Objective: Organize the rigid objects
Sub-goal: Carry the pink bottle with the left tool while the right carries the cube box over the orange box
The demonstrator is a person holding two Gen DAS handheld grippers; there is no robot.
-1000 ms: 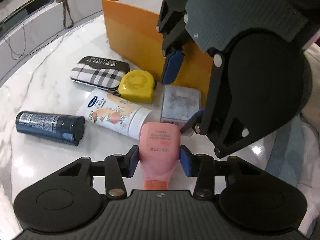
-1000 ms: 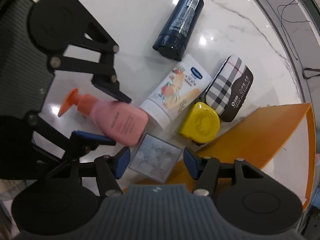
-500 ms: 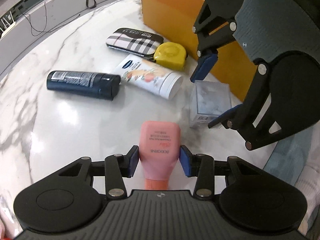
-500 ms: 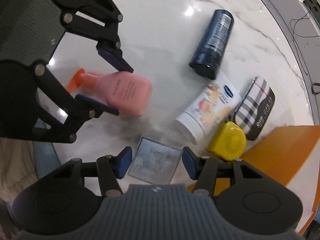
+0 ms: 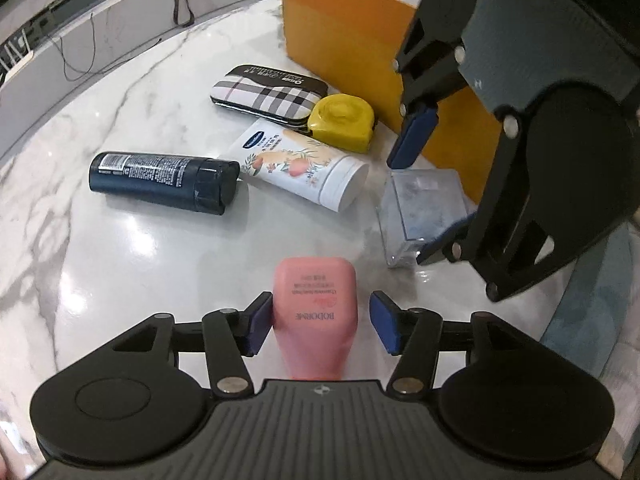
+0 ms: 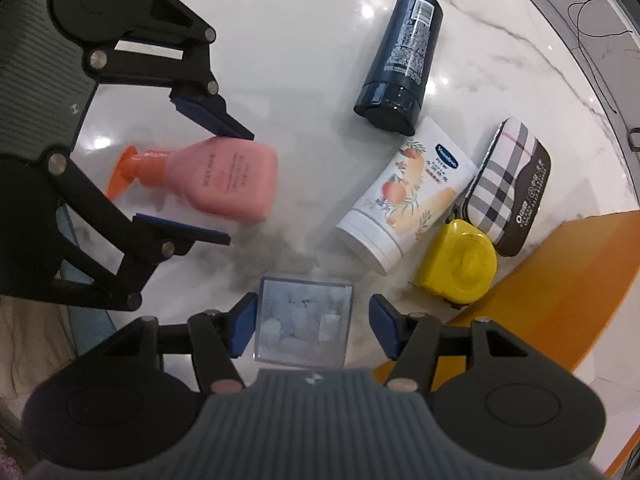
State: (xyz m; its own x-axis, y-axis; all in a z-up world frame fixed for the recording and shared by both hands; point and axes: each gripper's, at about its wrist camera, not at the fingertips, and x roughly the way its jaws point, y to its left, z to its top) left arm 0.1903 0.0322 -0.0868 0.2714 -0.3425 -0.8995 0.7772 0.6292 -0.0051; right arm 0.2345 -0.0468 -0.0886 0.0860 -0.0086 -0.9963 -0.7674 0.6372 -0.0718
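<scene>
A pink pump bottle [image 5: 316, 316] with an orange nozzle lies on the marble table between the fingers of my left gripper [image 5: 320, 326], which is open, with a gap at the right pad. The bottle also shows in the right wrist view [image 6: 228, 180]. A clear plastic box [image 6: 304, 320] sits between the fingers of my right gripper [image 6: 308, 326], which is open around it with a gap on its right side. The box also shows in the left wrist view [image 5: 424, 212].
An orange box [image 5: 352, 32] stands at the back right. On the table lie a dark blue bottle [image 5: 160, 180], a white lotion tube [image 5: 304, 164], a yellow tape measure [image 5: 344, 120] and a plaid case [image 5: 268, 92]. A wall with cables lies beyond the table's edge.
My left gripper pulled the pink bottle back, away from the other items, and has opened off it. My right gripper stays around the clear box, which has moved away from the orange box.
</scene>
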